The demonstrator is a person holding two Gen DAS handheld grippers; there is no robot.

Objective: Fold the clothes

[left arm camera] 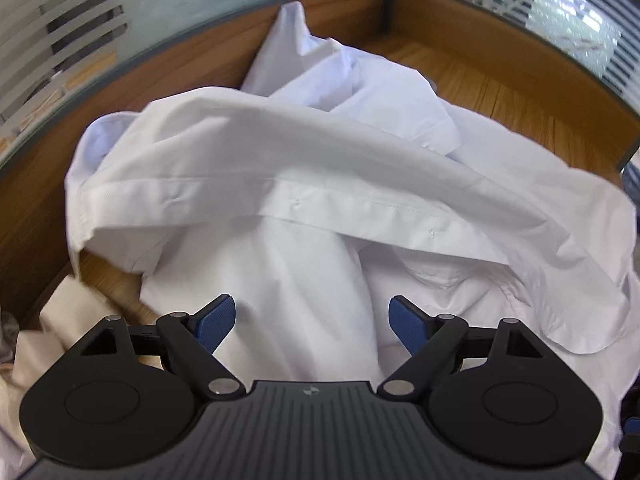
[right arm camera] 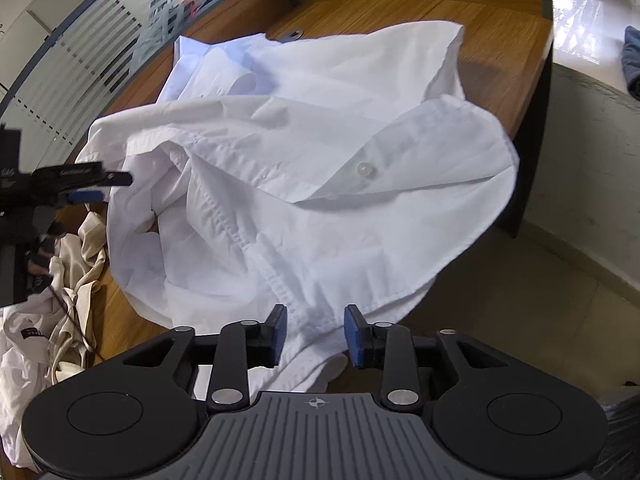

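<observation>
Left wrist view: the left gripper point(left arm camera: 312, 322) hangs over a crumpled white button-up shirt point(left arm camera: 320, 184) on the wooden desk point(left arm camera: 500, 80), jaws spread wide, pinching nothing; the button placket runs left to right.

Right wrist view: the right gripper point(right arm camera: 315, 334) has its jaws partly parted, shirt point(right arm camera: 304, 152) fabric lying loosely between them, the placket slanting toward the upper right. A beige garment point(right arm camera: 80, 264) lies to the left.

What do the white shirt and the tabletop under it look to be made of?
White shirt: thin woven cloth, likely cotton or a cotton blend, matte; it creases sharply and shows stitched seams and a small glossy button, probably plastic. Tabletop: wood or wood-look laminate, warm brown with a faint sheen; straight grain lines show, but the pictures cannot settle which.
</observation>
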